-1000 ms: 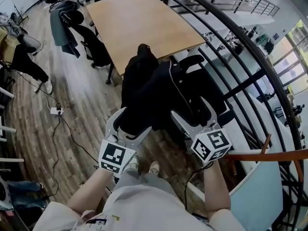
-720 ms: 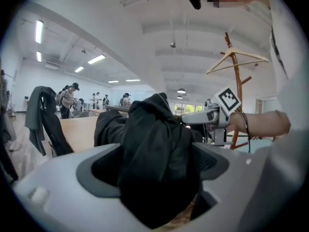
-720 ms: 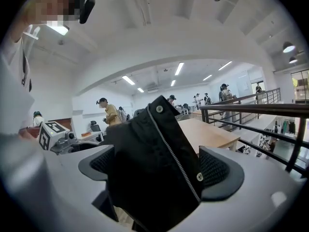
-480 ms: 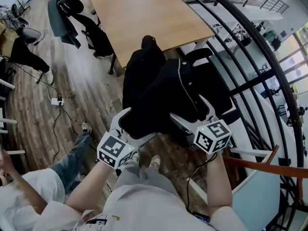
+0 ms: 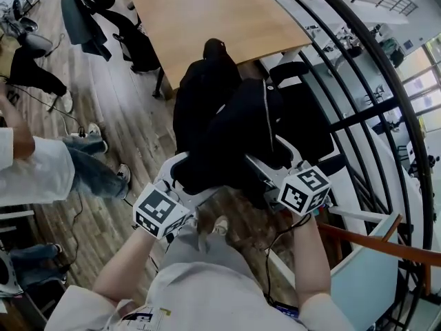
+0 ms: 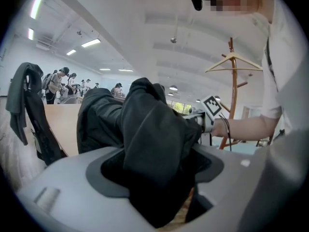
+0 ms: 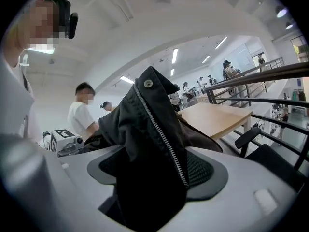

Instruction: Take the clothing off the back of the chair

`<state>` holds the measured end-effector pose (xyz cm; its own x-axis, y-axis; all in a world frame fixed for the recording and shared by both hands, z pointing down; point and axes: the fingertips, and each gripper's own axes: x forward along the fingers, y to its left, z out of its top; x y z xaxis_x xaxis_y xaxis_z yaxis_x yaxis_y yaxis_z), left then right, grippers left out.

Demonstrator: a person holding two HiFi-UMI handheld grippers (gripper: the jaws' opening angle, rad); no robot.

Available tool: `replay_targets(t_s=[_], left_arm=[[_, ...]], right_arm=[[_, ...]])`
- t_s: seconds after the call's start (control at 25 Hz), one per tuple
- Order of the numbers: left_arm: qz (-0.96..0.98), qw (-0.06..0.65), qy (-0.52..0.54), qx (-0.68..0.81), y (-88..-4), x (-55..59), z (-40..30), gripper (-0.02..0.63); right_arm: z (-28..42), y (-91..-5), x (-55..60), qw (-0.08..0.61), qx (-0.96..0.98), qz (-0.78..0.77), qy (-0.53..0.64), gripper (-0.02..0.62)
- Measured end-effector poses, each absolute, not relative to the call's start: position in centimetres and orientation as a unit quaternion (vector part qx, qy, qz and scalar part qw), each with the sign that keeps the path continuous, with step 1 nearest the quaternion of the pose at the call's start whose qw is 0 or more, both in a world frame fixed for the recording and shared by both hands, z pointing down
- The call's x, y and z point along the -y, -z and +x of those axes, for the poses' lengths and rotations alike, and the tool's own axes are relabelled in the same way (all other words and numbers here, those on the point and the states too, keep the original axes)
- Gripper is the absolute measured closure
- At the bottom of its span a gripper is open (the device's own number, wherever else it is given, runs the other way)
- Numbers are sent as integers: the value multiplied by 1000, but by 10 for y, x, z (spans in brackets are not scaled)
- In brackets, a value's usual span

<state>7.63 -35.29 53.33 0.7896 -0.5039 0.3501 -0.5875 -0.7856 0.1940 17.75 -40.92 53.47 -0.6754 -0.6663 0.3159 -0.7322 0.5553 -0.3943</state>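
Note:
A black zip jacket (image 5: pixel 234 129) hangs bunched over the back of a black office chair (image 5: pixel 310 133), whose armrest (image 5: pixel 289 69) shows beyond it. My left gripper (image 5: pixel 186 180) sits at the jacket's lower left edge. My right gripper (image 5: pixel 272 161) is at its lower right, beside the zip. Both sets of jaws are closing with cloth between them. In the left gripper view a thick fold of jacket (image 6: pixel 145 129) fills the gap of the left gripper (image 6: pixel 154 168). In the right gripper view the zipped edge (image 7: pixel 145 124) fills the gap of the right gripper (image 7: pixel 154 173).
A wooden table (image 5: pixel 213 12) stands just beyond the chair. A curved black railing (image 5: pixel 358 81) runs down the right, close to my right arm. A person in white (image 5: pixel 41 171) is at the left. Another chair with a grey garment (image 5: pixel 83 12) stands far left.
Both grippers have dropped lower onto the jacket's near edge and drawn closer to it. A person in white has come into view at the left.

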Motion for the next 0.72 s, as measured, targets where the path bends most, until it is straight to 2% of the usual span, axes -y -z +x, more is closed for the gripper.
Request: replay_targets(t_s=[0.16, 0.28, 0.32, 0.48, 0.72], left_arm=[[936, 151, -137, 287, -528, 351, 81, 315], [937, 154, -136, 284, -527, 352, 78, 346], [937, 155, -135, 283, -527, 352, 76, 358], [934, 149, -127, 300, -523, 352, 73, 421], [924, 147, -116, 333, -514, 346, 68, 504]], right_arm=[[186, -534, 406, 64, 877, 404, -252, 328], [187, -540, 405, 95, 876, 411, -235, 487], [187, -541, 405, 105, 875, 415, -227, 517], [188, -538, 405, 114, 868, 442, -198, 543], [194, -513, 397, 67, 853, 491, -163, 550]])
